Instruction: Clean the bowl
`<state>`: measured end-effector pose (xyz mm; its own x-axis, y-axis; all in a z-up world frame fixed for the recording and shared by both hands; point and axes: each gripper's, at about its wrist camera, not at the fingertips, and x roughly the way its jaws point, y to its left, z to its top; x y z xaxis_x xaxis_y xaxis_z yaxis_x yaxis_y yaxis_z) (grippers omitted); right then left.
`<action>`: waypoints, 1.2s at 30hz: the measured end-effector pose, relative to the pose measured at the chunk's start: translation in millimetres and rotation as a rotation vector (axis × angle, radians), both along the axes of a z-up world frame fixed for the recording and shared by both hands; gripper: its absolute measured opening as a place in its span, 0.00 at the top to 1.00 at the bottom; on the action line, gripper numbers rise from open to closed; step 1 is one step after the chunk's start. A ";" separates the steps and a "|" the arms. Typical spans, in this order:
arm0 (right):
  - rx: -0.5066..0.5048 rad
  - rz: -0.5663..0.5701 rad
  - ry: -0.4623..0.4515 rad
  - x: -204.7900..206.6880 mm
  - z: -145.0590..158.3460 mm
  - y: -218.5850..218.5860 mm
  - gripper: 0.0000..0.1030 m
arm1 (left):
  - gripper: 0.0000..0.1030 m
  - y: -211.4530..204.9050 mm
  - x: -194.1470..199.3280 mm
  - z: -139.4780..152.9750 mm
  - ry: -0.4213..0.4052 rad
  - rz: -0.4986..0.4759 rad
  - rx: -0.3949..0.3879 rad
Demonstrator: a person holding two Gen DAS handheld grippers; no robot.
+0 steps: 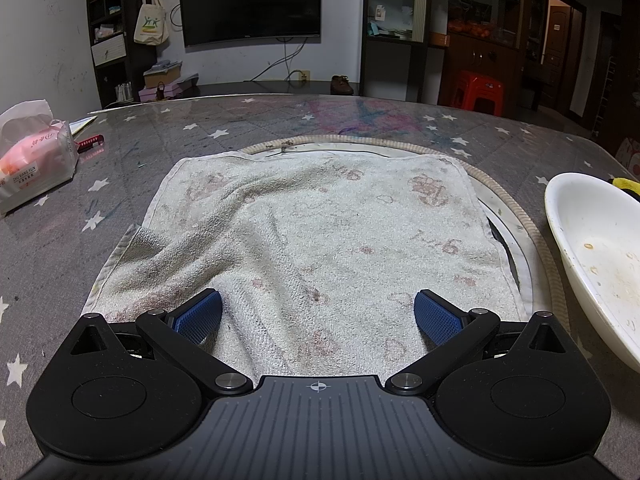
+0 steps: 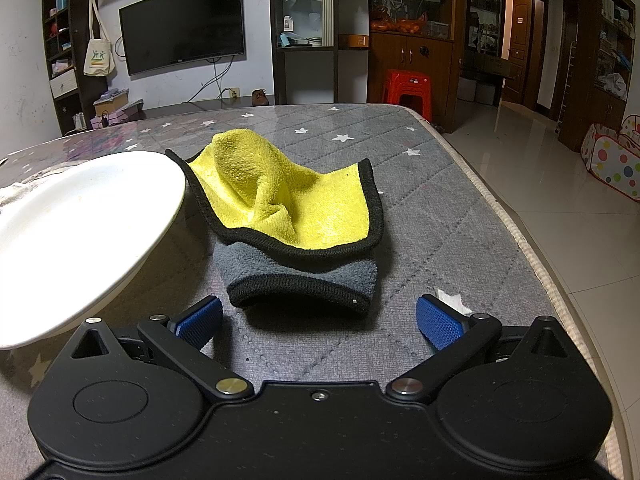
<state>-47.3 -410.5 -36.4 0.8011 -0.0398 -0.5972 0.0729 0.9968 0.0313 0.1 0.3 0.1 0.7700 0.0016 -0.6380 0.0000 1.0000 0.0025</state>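
A white bowl (image 1: 596, 248) with food stains inside sits at the right edge of the left wrist view; it also shows at the left of the right wrist view (image 2: 76, 224). A yellow and grey cleaning cloth (image 2: 292, 220) lies folded just right of the bowl. My left gripper (image 1: 318, 316) is open and empty, low over a worn white towel (image 1: 304, 240) spread flat on the table. My right gripper (image 2: 318, 318) is open and empty, just in front of the cloth's near grey edge.
The table has a grey star-pattern cover (image 2: 440, 216). A tissue pack (image 1: 32, 164) and a red pen (image 1: 90, 143) lie at the far left. A scrap of white paper (image 2: 452, 300) lies by the right gripper's right finger. The table's right edge (image 2: 520, 236) drops to tiled floor.
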 end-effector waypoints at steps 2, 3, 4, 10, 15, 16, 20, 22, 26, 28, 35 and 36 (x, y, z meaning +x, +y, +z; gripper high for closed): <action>0.000 0.000 0.000 -0.1 0.1 0.0 0.00 | 0.00 0.1 0.0 0.0 0.000 0.000 0.000; 0.000 0.000 0.000 -0.1 0.2 0.0 0.00 | 0.00 0.1 0.1 0.0 0.000 0.000 0.000; 0.000 0.000 0.000 -0.2 0.2 -0.1 0.00 | 0.00 0.2 0.1 0.0 0.000 0.000 0.000; 0.000 0.000 0.000 -0.2 0.5 -0.1 0.00 | 0.00 0.5 0.4 0.0 0.000 0.000 0.000; 0.000 0.000 0.000 -0.2 0.6 -0.1 0.00 | 0.00 0.7 0.5 0.0 0.000 0.000 0.000; 0.000 0.000 0.000 -0.2 0.6 -0.1 0.00 | 0.00 0.7 0.6 0.0 0.000 0.000 0.000; 0.000 0.000 0.000 -0.6 0.6 0.0 0.00 | 0.00 0.7 0.6 0.1 0.000 0.000 0.000; 0.000 0.000 0.001 -0.3 0.4 -0.3 0.00 | 0.00 0.6 0.5 0.1 0.000 0.000 0.000; 0.000 0.000 0.001 0.5 0.9 -1.3 0.00 | 0.00 0.6 0.4 0.2 0.000 0.000 0.000; 0.001 0.000 0.001 1.8 0.9 -0.9 0.00 | 0.00 0.5 0.4 0.2 0.000 0.000 0.000; 0.002 0.000 0.001 0.5 1.0 -0.3 0.00 | 0.00 -0.1 0.0 0.3 0.000 0.000 0.001; 0.002 0.000 0.001 0.5 1.0 -0.1 0.00 | 0.00 -0.2 0.0 0.3 0.000 0.000 0.001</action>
<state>-46.7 -410.6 -35.4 0.8003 -0.0383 -0.5983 0.0728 0.9968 0.0335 0.0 0.1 0.4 0.7698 0.0021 -0.6382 0.0000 1.0000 0.0033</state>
